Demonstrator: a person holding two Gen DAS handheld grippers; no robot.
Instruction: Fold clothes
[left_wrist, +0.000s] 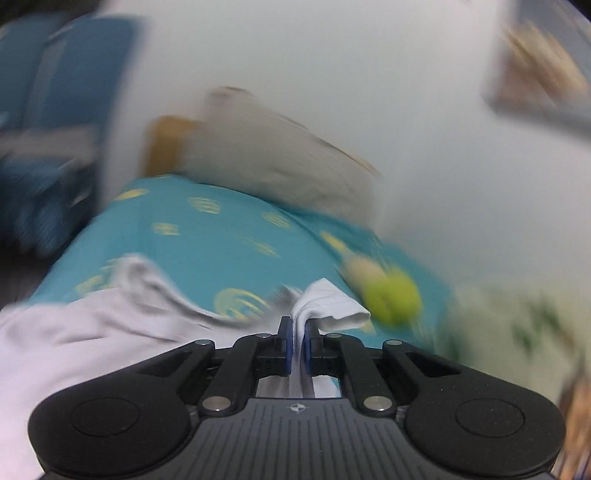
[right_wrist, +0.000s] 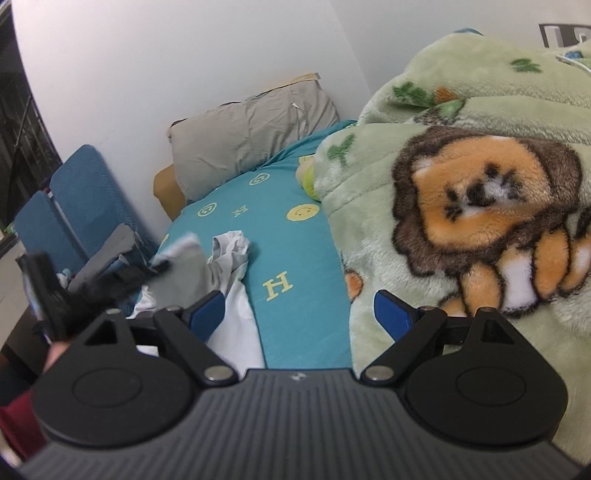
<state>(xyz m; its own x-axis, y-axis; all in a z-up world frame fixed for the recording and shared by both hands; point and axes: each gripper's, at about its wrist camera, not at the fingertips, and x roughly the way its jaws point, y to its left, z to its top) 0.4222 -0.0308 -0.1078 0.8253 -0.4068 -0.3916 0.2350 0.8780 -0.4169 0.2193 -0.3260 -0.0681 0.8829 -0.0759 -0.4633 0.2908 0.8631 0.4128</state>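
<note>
One white shirt (left_wrist: 74, 332), crumpled on the teal sheet (left_wrist: 221, 236). Left gripper (left_wrist: 295, 332) pinches its hem tight. Right gripper (right_wrist: 299, 310) gapes wide, holding nothing.

Thin white cloth garment (left_wrist: 325, 306), smooth, at twelve o'clock of the matt black plastic left claw (left_wrist: 295, 332). Fluffy green fleece blanket (right_wrist: 461, 184) at three o'clock; smooth teal cotton sheet (right_wrist: 295, 258).

Spread right gripper (right_wrist: 299, 314) fingers (right_wrist: 207, 314) above white garment (right_wrist: 236, 325) on teal sheet (right_wrist: 295, 258)
</note>
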